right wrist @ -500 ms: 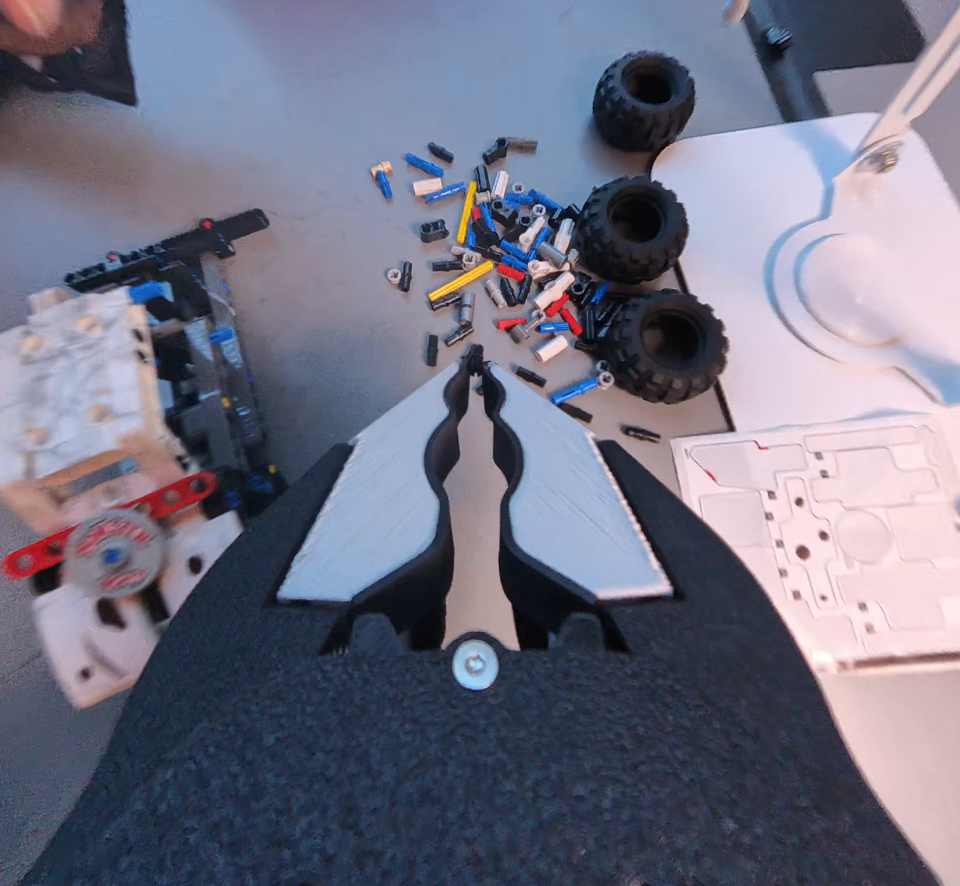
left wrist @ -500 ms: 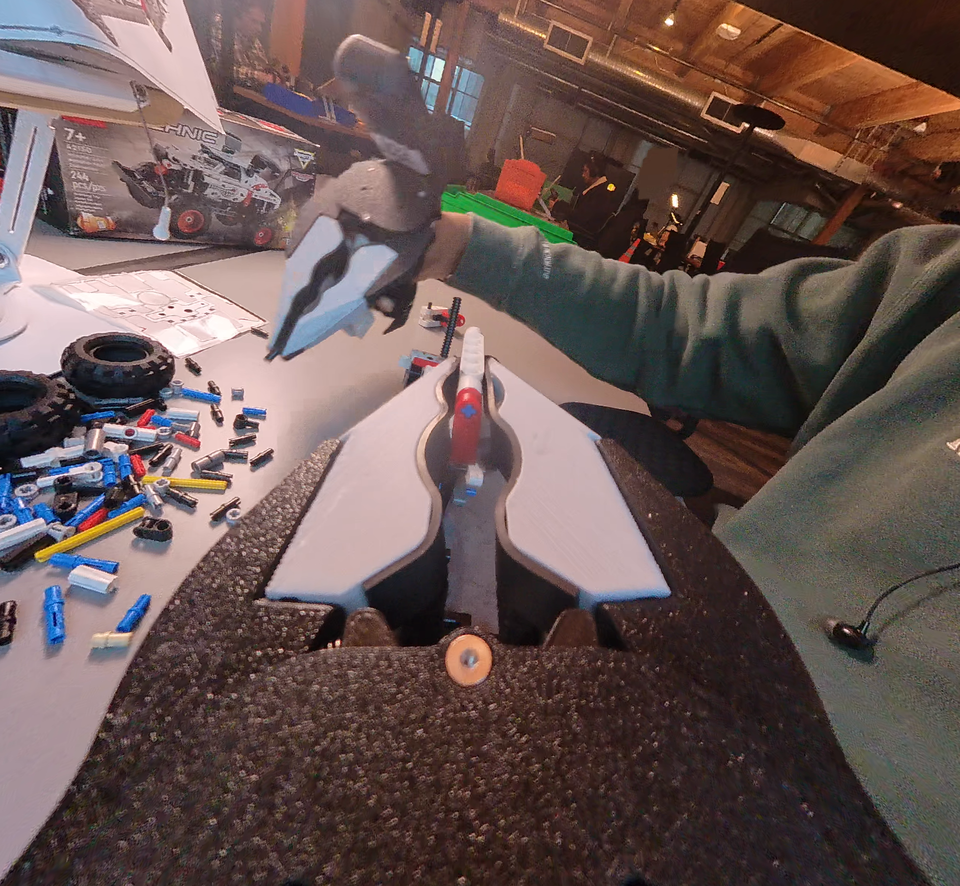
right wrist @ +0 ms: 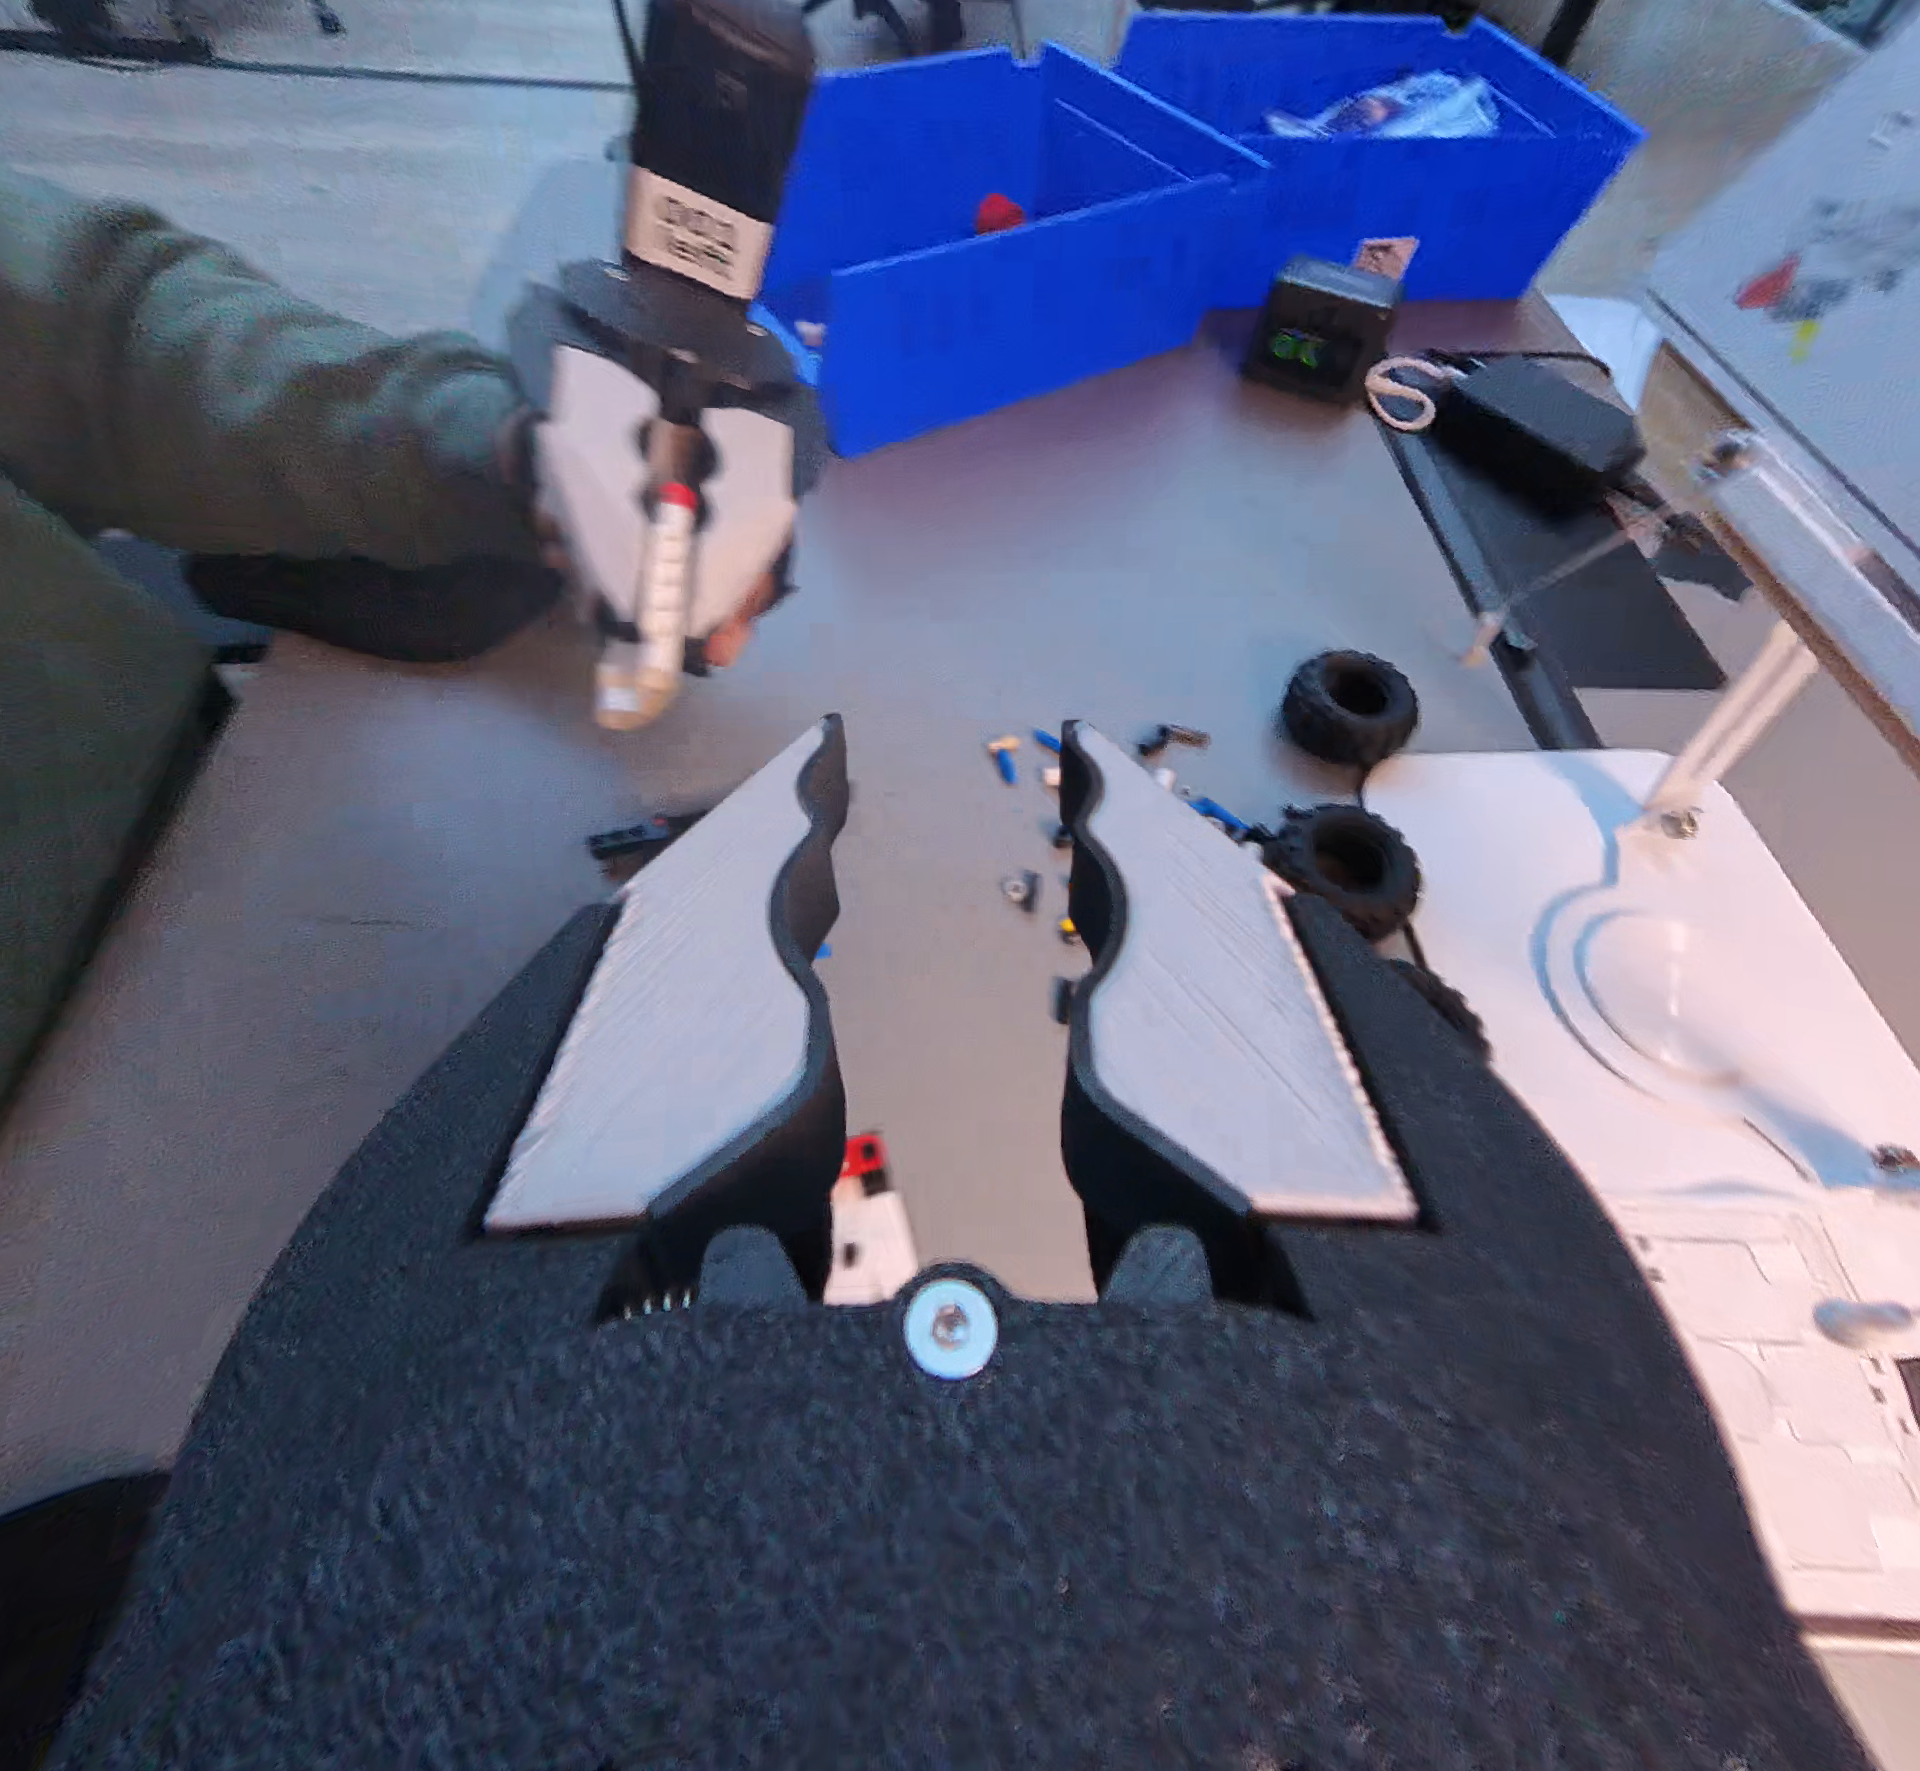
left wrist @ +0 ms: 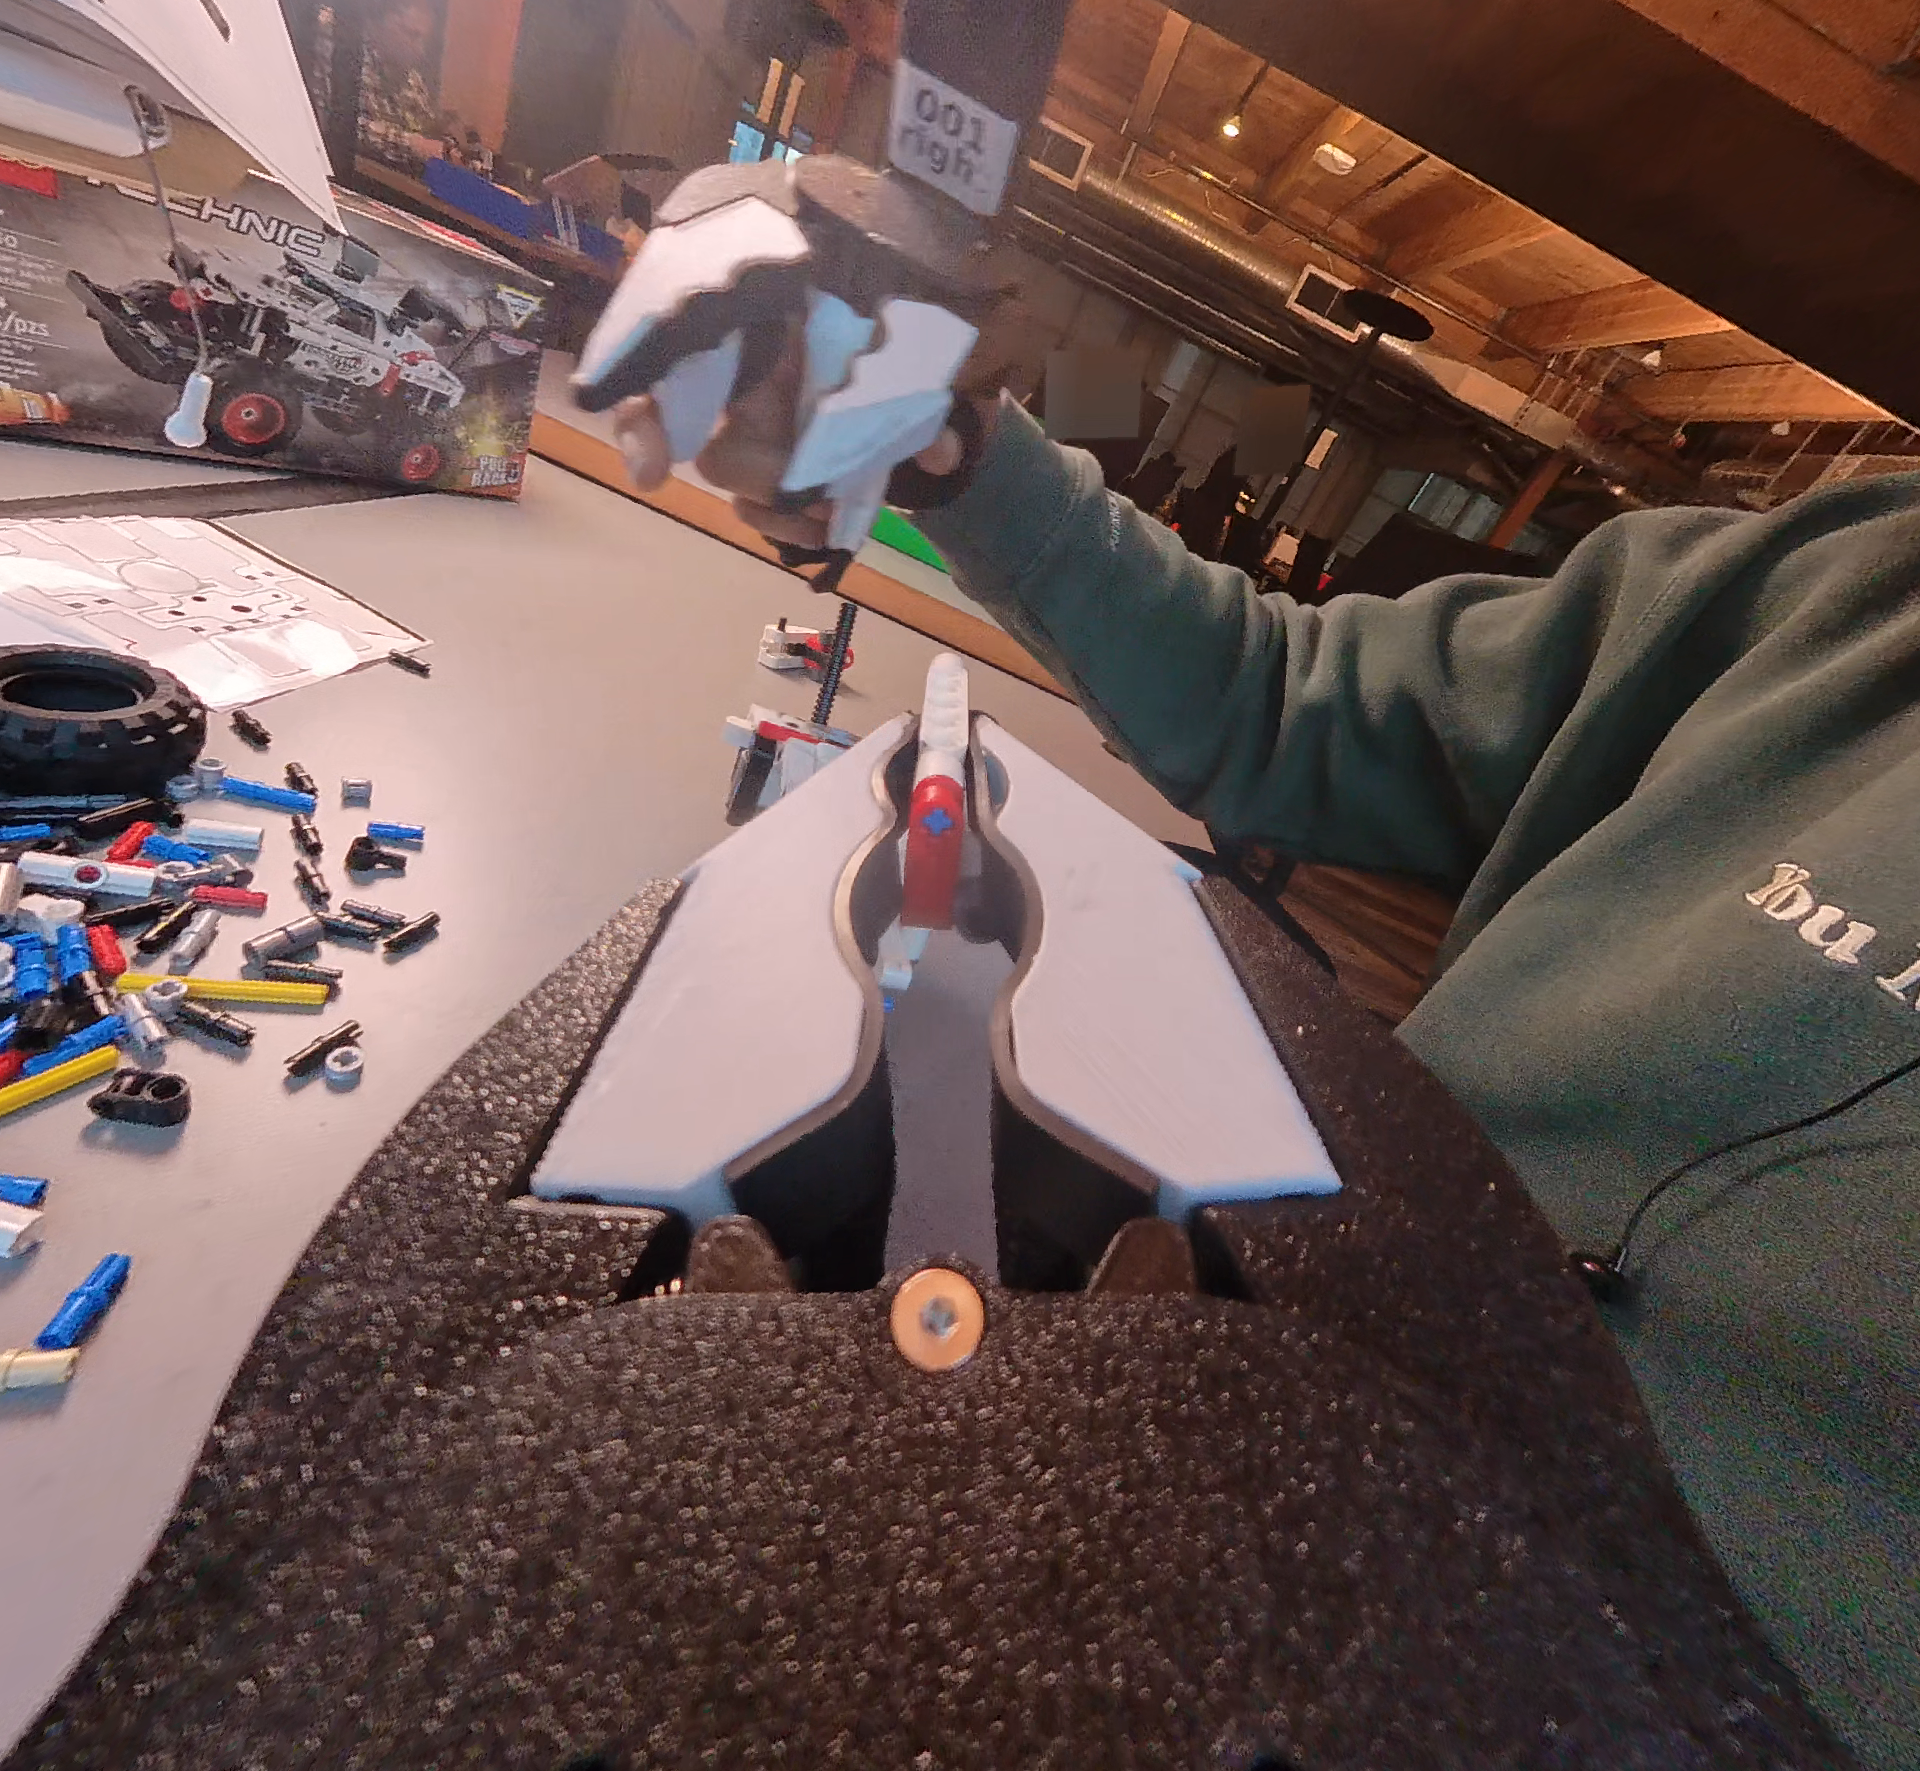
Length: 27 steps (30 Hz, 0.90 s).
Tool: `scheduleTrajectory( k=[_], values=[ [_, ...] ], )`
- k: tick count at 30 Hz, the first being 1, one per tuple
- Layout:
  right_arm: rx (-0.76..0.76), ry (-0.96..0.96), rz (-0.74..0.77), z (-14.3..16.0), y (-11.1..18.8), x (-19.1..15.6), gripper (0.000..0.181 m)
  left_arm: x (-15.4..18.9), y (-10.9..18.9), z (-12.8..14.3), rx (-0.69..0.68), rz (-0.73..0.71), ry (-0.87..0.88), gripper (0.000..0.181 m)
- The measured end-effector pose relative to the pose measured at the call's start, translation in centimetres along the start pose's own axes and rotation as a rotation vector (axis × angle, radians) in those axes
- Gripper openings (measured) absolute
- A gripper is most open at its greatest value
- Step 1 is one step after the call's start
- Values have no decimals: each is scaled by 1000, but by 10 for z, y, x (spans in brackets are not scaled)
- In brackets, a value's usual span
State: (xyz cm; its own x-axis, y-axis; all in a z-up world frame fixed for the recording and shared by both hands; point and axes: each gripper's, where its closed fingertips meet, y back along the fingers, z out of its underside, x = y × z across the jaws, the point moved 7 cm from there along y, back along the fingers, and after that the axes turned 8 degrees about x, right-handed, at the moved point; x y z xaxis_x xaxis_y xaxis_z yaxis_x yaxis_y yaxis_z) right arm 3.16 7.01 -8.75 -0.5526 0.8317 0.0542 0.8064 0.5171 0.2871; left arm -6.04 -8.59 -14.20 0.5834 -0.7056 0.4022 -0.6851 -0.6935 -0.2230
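Observation:
My left gripper (left wrist: 945, 732) is shut on a white beam with a red connector (left wrist: 932, 833), held upright above the grey table (left wrist: 582, 661). In the right wrist view it (right wrist: 665, 578) shows at the left, gripping the same white beam (right wrist: 662, 594). My right gripper (right wrist: 953, 745) is open and empty, in the air above the table, with scattered small parts (right wrist: 1023, 765) below its tips. In the left wrist view it (left wrist: 727, 464) is blurred, raised above and beyond my left gripper.
A pile of small blue, black, red and yellow parts (left wrist: 156, 921) and a black tyre (left wrist: 94, 719) lie left. Part-built pieces (left wrist: 790, 755), a sticker sheet (left wrist: 187, 599) and the kit box (left wrist: 260, 339) are behind. Two blue bins (right wrist: 997, 298), two tyres (right wrist: 1351, 864) and a white stand base (right wrist: 1662, 973) are also here.
My right gripper has opened, lifted and tilted up from looking down at the table. My left gripper still holds the white and red piece in about the same place.

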Motion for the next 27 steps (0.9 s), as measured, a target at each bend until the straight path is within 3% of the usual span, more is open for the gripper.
scheduleTrajectory(
  k=[4, 7, 8, 11, 14, 16, 27],
  values=[
    [-9, 10, -69, -3, -9, -70, 44, 12, -7, -1, 20, 57, -18, 7],
    [47, -61, -51, 5, -25, -94, 29, 23, -13, 0, 17, 97, -49, 7],
    [84, -84, -32, 6, -26, -97, 18, 25, -14, 1, 13, 111, -57, 6],
    [141, -96, -23, 11, -22, -100, 15, 30, -15, 2, 4, 132, -72, 8],
    [256, -168, -24, 13, -5, -101, 11, 34, -9, -5, 16, 179, -56, 25],
    [300, -205, -21, 16, 6, -100, 10, 33, -5, -8, 18, 180, -72, 26],
    [262, -186, -61, 27, 2, -108, 9, 34, -8, -3, -54, 151, -115, 14]
  ],
)
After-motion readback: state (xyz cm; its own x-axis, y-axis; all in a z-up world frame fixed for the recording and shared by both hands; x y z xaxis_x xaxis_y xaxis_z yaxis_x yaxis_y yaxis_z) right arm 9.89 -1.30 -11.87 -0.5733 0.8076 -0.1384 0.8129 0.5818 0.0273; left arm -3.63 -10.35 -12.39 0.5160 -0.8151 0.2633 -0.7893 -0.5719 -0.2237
